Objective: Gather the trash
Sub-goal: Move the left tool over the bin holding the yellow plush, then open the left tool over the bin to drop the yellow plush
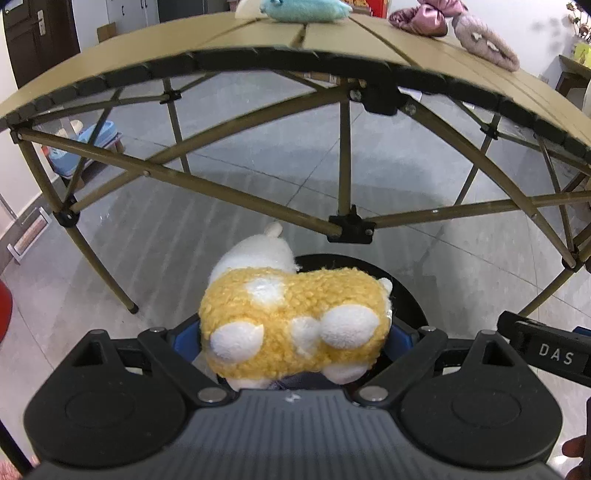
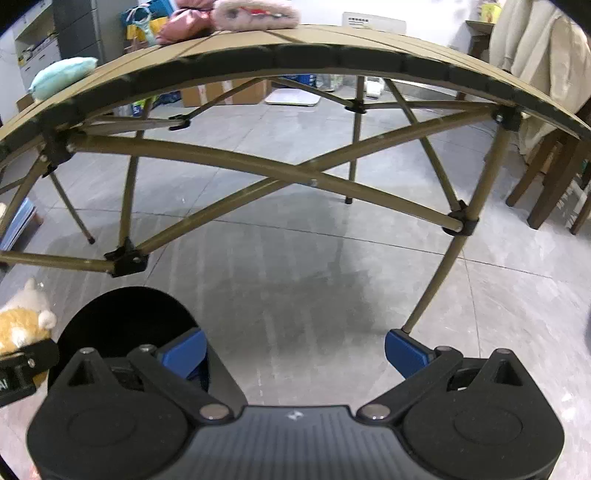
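My left gripper [image 1: 293, 339] is shut on a yellow and white plush toy [image 1: 295, 317], its blue pads pressed into both sides. The toy hangs over a round black bin [image 1: 406, 291] on the floor, in front of the folding table. In the right wrist view the same toy [image 2: 22, 321] shows at the far left, beside the bin's dark opening [image 2: 125, 317]. My right gripper [image 2: 295, 350] is open above bare floor with nothing between its blue pads [image 2: 406, 350]. It sits just right of the bin.
A tan folding table [image 1: 258, 33] with crossed legs [image 2: 266, 170] stands ahead. On it lie a teal plush [image 1: 306, 9], a pink satin piece [image 1: 421, 16] and a mauve fuzzy piece [image 1: 484, 44]. Wooden chair legs [image 2: 546, 184] stand to the right, boxes behind.
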A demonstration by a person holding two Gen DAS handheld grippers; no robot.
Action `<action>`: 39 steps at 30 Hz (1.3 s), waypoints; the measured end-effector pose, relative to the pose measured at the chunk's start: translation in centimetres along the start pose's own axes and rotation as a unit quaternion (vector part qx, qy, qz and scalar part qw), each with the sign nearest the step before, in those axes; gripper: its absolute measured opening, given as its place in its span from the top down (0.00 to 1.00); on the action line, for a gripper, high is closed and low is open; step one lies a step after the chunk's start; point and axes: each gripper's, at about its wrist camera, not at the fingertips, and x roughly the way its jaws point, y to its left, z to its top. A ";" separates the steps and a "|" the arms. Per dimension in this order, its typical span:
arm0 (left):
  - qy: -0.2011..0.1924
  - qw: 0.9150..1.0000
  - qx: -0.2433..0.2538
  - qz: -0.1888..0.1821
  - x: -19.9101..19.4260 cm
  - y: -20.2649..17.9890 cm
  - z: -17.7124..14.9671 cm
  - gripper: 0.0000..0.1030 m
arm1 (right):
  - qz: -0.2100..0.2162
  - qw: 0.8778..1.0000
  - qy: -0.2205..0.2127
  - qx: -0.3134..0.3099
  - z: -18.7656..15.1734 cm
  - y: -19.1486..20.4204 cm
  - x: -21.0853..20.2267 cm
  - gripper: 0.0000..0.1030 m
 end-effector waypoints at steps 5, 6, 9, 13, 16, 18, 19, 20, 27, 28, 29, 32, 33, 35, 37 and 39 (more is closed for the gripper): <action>0.024 1.000 -0.005 0.008 1.3 -0.5 0.1 0.09 | -0.014 1.000 -0.003 0.019 0.0 -1.0 0.2 0.00; 0.030 0.999 -0.008 0.007 1.6 -0.6 0.1 0.09 | -0.015 1.000 -0.003 0.021 0.0 -1.1 0.2 0.00; 0.048 0.999 -0.009 0.005 2.2 -0.9 -0.1 0.09 | -0.020 1.000 -0.002 0.024 -0.1 -1.3 0.4 0.00; 0.068 0.998 -0.008 0.000 2.9 -1.8 -0.4 0.09 | -0.025 0.999 -0.002 0.028 -0.2 -1.5 0.6 0.00; 0.081 0.997 -0.008 0.002 3.5 -2.2 -0.5 0.09 | -0.028 0.999 -0.002 0.033 -0.3 -1.7 0.6 0.00; 0.090 0.996 -0.010 0.004 4.0 -2.3 -0.5 0.09 | -0.030 0.999 -0.002 0.036 -0.4 -1.9 0.7 0.00; 0.094 0.996 -0.011 0.004 4.2 -2.4 -0.5 0.09 | -0.030 0.999 -0.001 0.038 -0.4 -2.0 0.7 0.00; 0.100 0.995 -0.012 0.006 4.5 -2.5 -0.5 0.09 | -0.030 0.999 0.000 0.039 -0.5 -2.1 0.8 0.00; 0.134 0.991 -0.008 0.014 6.1 -2.8 -1.3 0.09 | -0.028 0.999 0.006 0.040 -0.6 -2.2 1.0 0.00; 0.135 0.991 -0.008 0.013 6.2 -2.8 -1.4 0.09 | -0.027 0.999 0.006 0.040 -0.6 -2.2 1.0 0.00; 0.136 0.991 -0.008 0.013 6.2 -2.8 -1.4 0.09 | -0.027 0.999 0.006 0.040 -0.6 -2.2 1.0 0.00; 0.135 0.991 -0.009 0.010 6.2 -2.8 -1.5 0.09 | -0.027 0.999 0.006 0.041 -0.6 -2.2 1.0 0.00; 0.134 0.991 -0.008 0.010 6.2 -2.8 -1.5 0.09 | -0.026 0.999 0.006 0.041 -0.6 -2.2 1.0 0.00; 0.133 0.991 -0.005 0.012 6.2 -2.8 -1.6 0.08 | -0.024 0.999 0.007 0.041 -0.6 -2.2 1.0 0.00; 0.134 0.991 -0.004 0.013 6.3 -2.7 -1.6 0.07 | -0.023 0.999 0.006 0.040 -0.6 -2.1 1.0 0.00; 0.135 0.991 0.000 0.012 6.2 -3.1 -1.5 0.03 | -0.023 0.999 0.006 0.040 -0.6 -2.1 1.0 0.00</action>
